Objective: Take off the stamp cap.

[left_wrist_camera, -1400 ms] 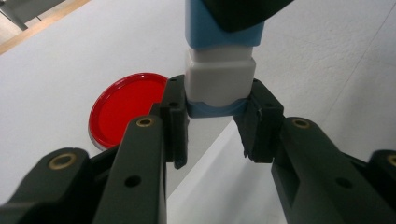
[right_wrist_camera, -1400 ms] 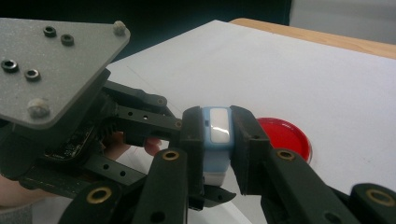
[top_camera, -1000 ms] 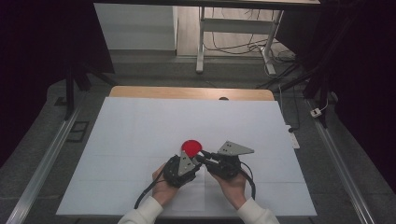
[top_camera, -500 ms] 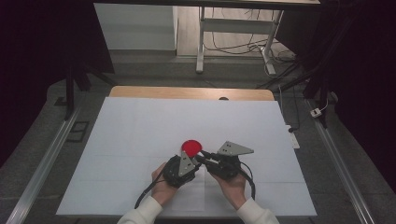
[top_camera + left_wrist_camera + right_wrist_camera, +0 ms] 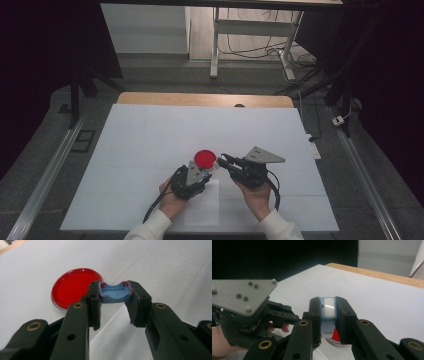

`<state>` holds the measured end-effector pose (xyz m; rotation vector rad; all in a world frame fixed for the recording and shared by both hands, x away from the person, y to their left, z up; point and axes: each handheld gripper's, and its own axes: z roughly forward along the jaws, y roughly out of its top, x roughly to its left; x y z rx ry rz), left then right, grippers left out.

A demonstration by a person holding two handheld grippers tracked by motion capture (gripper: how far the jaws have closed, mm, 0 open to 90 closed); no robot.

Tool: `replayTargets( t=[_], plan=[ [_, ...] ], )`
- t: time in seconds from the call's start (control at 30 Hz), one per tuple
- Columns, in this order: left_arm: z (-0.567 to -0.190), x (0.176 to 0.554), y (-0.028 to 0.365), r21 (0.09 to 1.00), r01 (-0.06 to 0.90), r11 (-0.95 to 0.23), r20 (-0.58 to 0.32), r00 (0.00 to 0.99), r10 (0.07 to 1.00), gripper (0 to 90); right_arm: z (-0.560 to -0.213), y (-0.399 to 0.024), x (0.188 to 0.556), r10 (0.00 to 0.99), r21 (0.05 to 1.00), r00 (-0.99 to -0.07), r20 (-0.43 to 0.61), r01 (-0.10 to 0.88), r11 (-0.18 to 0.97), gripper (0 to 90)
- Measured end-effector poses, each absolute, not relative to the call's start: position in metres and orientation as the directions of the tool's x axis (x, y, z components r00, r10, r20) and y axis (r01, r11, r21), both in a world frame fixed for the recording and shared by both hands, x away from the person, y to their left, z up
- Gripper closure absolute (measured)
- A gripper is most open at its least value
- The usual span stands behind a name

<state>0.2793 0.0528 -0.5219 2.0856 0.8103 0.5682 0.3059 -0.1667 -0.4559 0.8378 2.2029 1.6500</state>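
On the white worktop (image 5: 150,140), seen from above, my left hand (image 5: 172,200) lay at about seven o'clock from the red dish (image 5: 205,158), low and near the front edge. It held the left gripper (image 5: 202,172), whose fingers pointed up toward one o'clock. In the left gripper view these fingers (image 5: 93,302) were closed on a small blue cap (image 5: 115,293), one pad on each of its ends. The cap was light blue with a little red on its upper corners, its hollow side faced the camera, and it was lifted above the worktop. The red dish (image 5: 75,288) lay flat at about ten o'clock from the cap, round, with a clear rim. A white sheet of paper (image 5: 205,202) lay on the worktop under my two hands.

To the right of the dish, my right hand (image 5: 257,197) held the right gripper (image 5: 222,161), at about three o'clock from the dish and just beside it. Its fingers pointed to nine o'clock, toward my left gripper. In the right gripper view these fingers (image 5: 343,315) were closed on a small blue container (image 5: 329,311), which stood upright between the pads; its top had a pale shiny face. Behind it, at about eight o'clock, I saw my left gripper with its grey plate (image 5: 239,296). I could not tell whether the container and the cap touched.
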Motion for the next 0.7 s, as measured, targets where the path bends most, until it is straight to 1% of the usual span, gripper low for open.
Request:
replayTargets(
  t=[0.27,0.7],
  plan=[
    [-0.518,0.278,0.06,0.82,0.349,-0.453,0.092,0.701,0.707,65.1,-0.458,-0.165,0.307,0.584,0.935,-0.802,0.13,0.295,0.196,75.0],
    [-0.504,0.269,0.084,0.83,0.335,-0.445,0.086,0.712,0.697,65.0,-0.458,-0.168,0.309,0.58,0.936,-0.805,0.127,0.291,0.199,75.0]
  ],
)
